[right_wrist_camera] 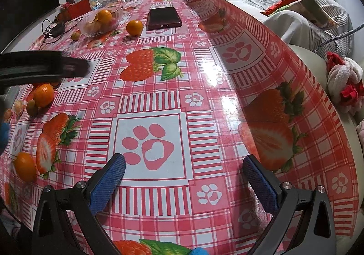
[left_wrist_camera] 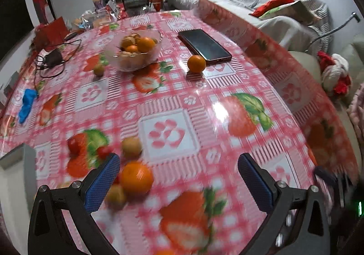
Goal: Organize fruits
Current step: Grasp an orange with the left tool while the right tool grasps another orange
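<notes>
Both your jaws stand wide apart, gripping nothing: the left gripper (left_wrist_camera: 178, 177) hangs over the table with an orange (left_wrist_camera: 136, 178) just beside its left finger, the right gripper (right_wrist_camera: 184, 176) above bare strawberry-print tablecloth (right_wrist_camera: 159, 100). Farther off, the glass bowl (left_wrist_camera: 134, 50) holds fruit, a lone orange (left_wrist_camera: 196, 63) nearly touching a phone (left_wrist_camera: 203, 45). Only your left view shows the blue cloth (left_wrist_camera: 27, 104). A sofa (right_wrist_camera: 284, 4) lies beyond.

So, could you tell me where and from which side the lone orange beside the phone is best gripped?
Grip the orange across its round middle, coming from above or from the near side. The phone lies close behind it on its far right, while its left and near sides look clear. The open left gripper seems wide enough.
</notes>
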